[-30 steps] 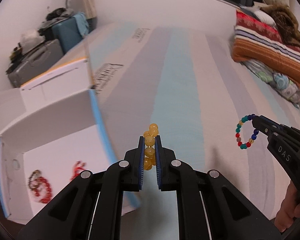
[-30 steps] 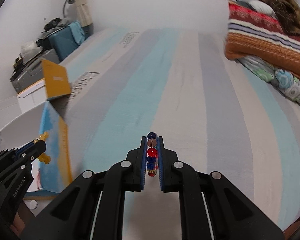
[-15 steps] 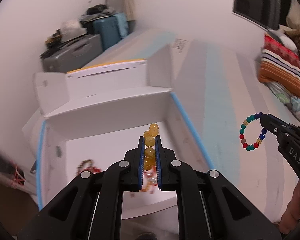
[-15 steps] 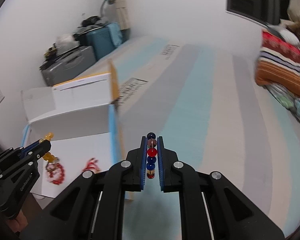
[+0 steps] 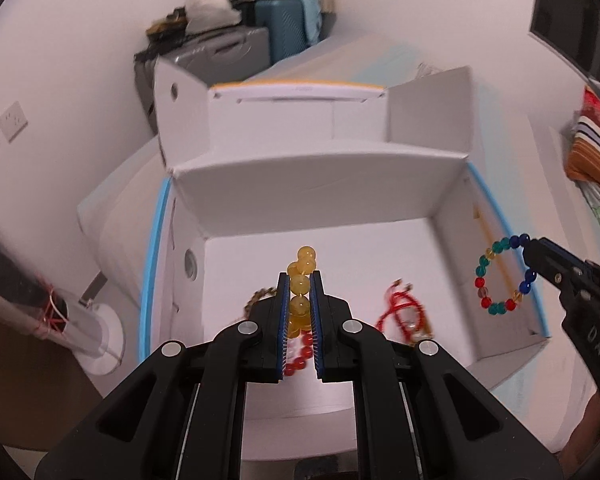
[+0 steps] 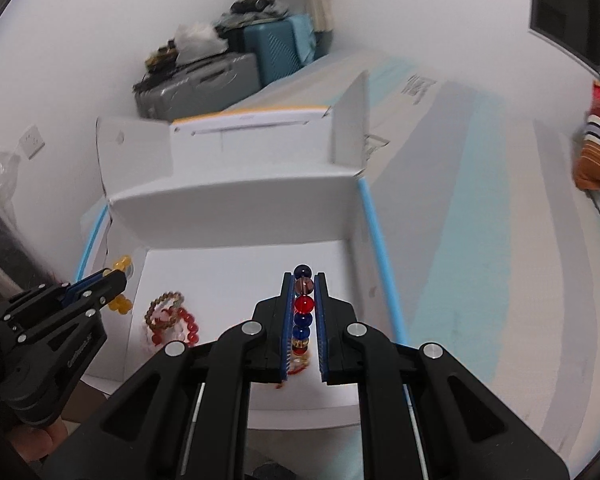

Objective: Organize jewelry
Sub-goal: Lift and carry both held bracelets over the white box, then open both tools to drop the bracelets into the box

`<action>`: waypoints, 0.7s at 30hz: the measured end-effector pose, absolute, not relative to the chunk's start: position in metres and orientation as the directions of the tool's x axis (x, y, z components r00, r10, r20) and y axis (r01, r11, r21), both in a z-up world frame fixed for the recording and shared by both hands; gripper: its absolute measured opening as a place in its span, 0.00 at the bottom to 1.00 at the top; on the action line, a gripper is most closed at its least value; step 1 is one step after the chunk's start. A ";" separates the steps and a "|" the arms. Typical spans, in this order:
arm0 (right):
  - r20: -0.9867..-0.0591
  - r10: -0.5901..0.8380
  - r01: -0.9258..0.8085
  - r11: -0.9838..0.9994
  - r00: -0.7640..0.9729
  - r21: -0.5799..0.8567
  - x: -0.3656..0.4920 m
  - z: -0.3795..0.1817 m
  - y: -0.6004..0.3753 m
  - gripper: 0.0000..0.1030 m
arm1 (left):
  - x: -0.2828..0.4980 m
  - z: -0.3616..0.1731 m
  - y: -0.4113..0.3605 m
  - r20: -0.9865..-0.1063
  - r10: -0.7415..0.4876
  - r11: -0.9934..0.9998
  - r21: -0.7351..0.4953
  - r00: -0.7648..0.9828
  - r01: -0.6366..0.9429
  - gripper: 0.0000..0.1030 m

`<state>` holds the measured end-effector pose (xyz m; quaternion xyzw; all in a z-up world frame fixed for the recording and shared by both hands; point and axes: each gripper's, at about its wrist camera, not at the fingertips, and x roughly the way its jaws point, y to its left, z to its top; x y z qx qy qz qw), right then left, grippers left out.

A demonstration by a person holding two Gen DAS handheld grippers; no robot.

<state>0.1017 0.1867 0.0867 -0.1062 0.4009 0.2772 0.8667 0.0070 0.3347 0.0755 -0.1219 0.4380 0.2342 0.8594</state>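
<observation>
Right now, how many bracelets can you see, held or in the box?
5: yellow bracelet in left jaws; multicolor bracelet in right jaws; tan bracelet, red bead bracelet and red cord bracelet inside box. More may be hidden.

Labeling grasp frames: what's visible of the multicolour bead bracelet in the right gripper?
The multicolour bead bracelet is a closed loop of glossy round beads, teal, red, dark blue and amber, glass-like. The right gripper is shut on one side; the rest hangs free above the right part of the open white box, touching nothing else.
</observation>
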 end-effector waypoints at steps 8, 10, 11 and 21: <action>-0.816 0.358 -0.580 0.814 0.455 0.034 0.110 0.049 0.217 0.09 | 0.016 0.042 0.357 -0.858 0.277 0.850 0.009 0.433 -0.527 0.09; -0.826 0.348 -0.579 0.815 0.443 0.033 0.111 0.042 0.220 0.09 | 0.018 0.033 0.359 -0.865 0.273 0.851 0.013 0.420 -0.525 0.09; -0.832 0.343 -0.578 0.815 0.435 0.034 0.113 0.038 0.221 0.09 | 0.018 0.031 0.359 -0.867 0.271 0.852 0.014 0.418 -0.523 0.09; -0.861 0.317 -0.583 0.812 0.398 0.030 0.121 0.017 0.229 0.09 | 0.026 0.011 0.366 -0.890 0.255 0.848 0.018 0.377 -0.530 0.11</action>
